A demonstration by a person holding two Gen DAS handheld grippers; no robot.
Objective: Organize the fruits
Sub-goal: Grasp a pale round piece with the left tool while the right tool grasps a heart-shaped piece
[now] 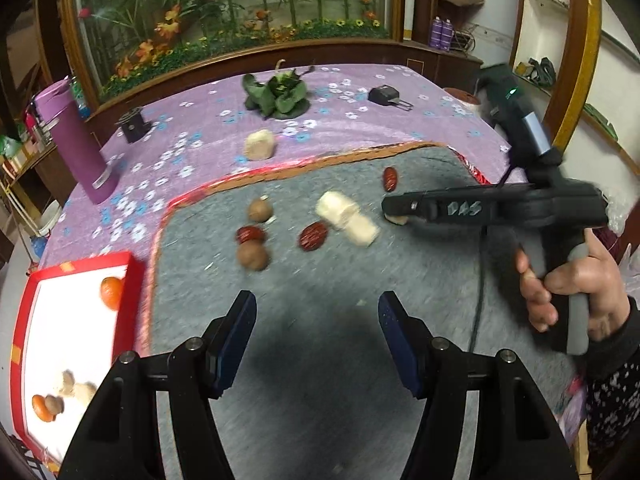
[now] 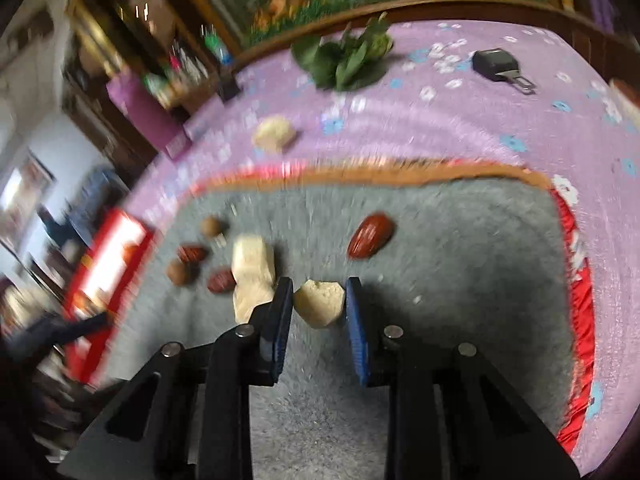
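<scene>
On a grey mat (image 1: 320, 280) lie red dates (image 1: 314, 236), brown round fruits (image 1: 252, 256) and two pale chunks (image 1: 346, 218). My left gripper (image 1: 318, 308) hovers open over the mat's near part, with nothing between its fingers. A red box (image 1: 132, 276) at the left holds an orange fruit (image 1: 111, 292) and several small pieces. My right gripper (image 2: 319, 304) is shut on a pale chunk (image 2: 320, 306), low over the mat, just right of the two pale chunks (image 2: 252, 264). A single red date (image 2: 370, 236) lies beyond it. In the left wrist view the right gripper (image 1: 394, 212) comes in from the right, held by a hand (image 1: 568, 292).
A purple flowered cloth (image 1: 360, 128) covers the table around the mat. On it sit another pale chunk (image 1: 260, 144), a bunch of green leaves (image 1: 276, 96), a purple bottle (image 1: 80, 144), a small black stand (image 1: 134, 124) and a black gadget (image 1: 384, 96). A cable (image 1: 480, 280) trails across the mat.
</scene>
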